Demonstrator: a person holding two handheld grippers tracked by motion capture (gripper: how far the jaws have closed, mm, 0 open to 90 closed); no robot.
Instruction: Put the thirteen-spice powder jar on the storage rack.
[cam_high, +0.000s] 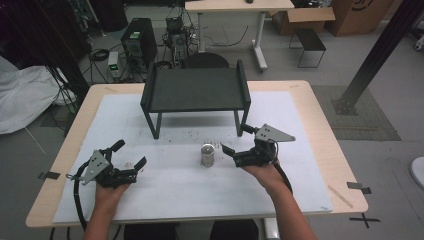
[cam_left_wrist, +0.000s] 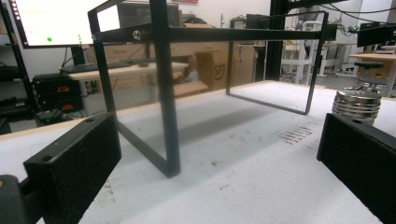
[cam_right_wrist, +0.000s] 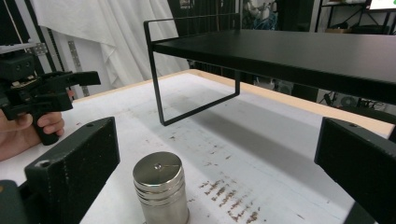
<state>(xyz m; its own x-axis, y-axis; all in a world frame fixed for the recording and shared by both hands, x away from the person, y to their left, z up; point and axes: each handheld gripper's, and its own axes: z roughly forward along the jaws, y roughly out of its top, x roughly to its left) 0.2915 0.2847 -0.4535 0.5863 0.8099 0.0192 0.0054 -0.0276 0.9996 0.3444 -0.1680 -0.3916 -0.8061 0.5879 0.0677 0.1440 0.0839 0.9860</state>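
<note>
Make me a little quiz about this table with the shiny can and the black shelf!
1. True or false: the metal cylinder stands upright on the white mat.
2. Which tongs are nearer the cylinder: A left tongs, B right tongs?
3. Fill in: the top of the black shelf holds ____.

Key: 1 true. 2 B. 3 nothing.

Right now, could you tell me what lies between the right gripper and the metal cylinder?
Nothing: in the high view only bare white mat separates the open right gripper from the metal cylinder; the right gripper view agrees.
</note>
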